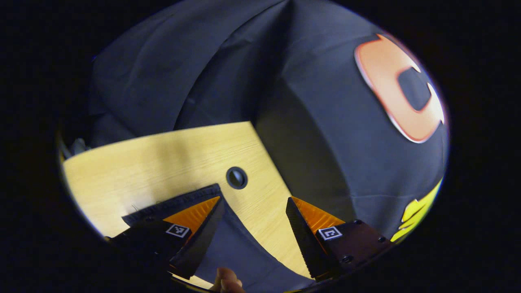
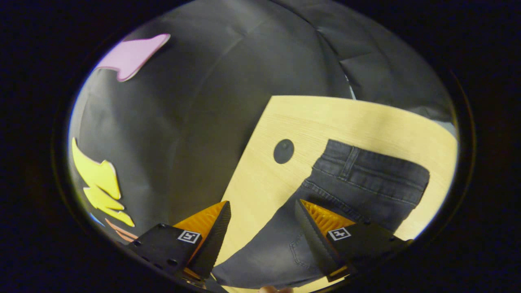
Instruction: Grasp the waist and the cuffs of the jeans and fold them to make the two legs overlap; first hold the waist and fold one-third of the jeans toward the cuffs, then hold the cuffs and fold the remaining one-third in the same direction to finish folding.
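My left gripper [image 1: 254, 203] is spread wide above the table [image 1: 163, 162], dark jeans [image 1: 240, 244] lying between and under its fingers, none of it pinched. My right gripper [image 2: 262, 207] is spread too, hanging over the jeans, whose waist [image 2: 366, 171] lies flat on the wood near a round hole [image 2: 283, 151].
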